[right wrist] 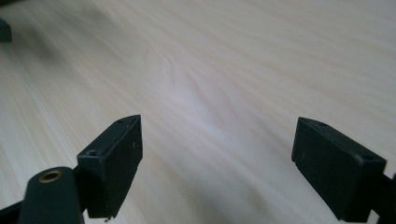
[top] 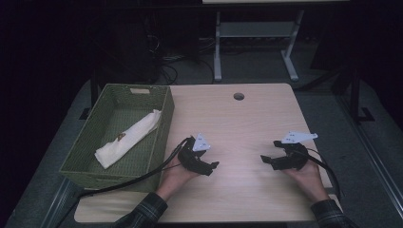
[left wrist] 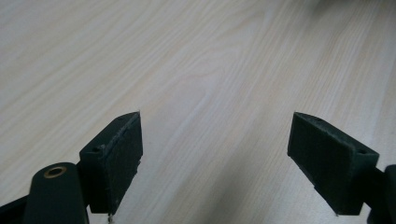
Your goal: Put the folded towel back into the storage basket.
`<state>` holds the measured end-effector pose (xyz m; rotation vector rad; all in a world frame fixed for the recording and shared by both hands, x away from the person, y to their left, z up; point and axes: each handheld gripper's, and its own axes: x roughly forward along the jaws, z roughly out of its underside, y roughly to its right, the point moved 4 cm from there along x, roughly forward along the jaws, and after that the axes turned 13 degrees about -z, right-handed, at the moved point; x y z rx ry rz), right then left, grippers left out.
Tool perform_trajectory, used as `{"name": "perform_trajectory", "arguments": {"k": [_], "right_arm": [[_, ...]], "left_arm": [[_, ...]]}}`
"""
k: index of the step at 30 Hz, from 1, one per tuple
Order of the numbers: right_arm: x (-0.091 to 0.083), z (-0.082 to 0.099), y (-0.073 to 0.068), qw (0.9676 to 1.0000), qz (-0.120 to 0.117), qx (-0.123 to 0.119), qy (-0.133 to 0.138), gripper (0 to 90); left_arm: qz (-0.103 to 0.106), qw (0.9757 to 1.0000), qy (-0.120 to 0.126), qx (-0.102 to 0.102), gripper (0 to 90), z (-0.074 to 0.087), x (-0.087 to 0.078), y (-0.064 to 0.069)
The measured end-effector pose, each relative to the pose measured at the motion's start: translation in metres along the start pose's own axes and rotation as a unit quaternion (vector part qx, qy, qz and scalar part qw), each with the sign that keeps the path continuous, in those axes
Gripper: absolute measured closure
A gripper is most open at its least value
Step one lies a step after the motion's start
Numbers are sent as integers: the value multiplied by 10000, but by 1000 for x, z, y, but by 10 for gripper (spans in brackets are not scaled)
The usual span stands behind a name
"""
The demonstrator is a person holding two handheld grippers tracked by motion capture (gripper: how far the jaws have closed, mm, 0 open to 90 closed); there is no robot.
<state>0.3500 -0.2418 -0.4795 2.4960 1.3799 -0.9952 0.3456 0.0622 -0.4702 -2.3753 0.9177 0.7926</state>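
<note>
high view: two empty grippers low over a pale wooden table

from above, my left gripper (top: 212, 167) and right gripper (top: 267, 160) sit in my hands near the front of the table (top: 247, 123), tips turned toward each other with bare wood between them. in each gripper view my black jaws stand wide apart, nothing between them, just wood grain. well to the left, at the table's edge, stands a green woven basket (top: 164, 128); inside it lies a rolled cream cloth (top: 127, 138) with a small brown mark. a round hole (top: 238, 96) sits near the table's far edge. i can read no writing or brand anywhere.
</note>
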Motion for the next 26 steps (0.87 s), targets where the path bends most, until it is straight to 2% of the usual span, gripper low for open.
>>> {"name": "perform_trajectory", "arguments": {"k": [9,10,11,14,16,17,26], "right_arm": [[-5,36,-4,9994,140,216,-224,137],[-5,38,-5,9994,177,178,-253,138],[-5,40,-5,9992,203,165,-294,137],[-4,42,-6,9987,307,125,-376,135],[-4,43,-6,9987,301,174,-363,132],[-4,43,-5,9987,305,175,-357,131],[-4,43,-5,9987,306,184,-375,123]], "left_arm": [[156,9994,-304,62,172,18,20,14],[170,9994,-300,84,172,19,21,15],[207,9994,-287,-8,170,19,22,16],[207,9996,-200,53,159,19,23,16],[349,9993,-90,-94,141,22,25,16],[341,9994,-38,-95,138,23,25,15],[384,9992,-28,-60,140,23,25,16]]}}
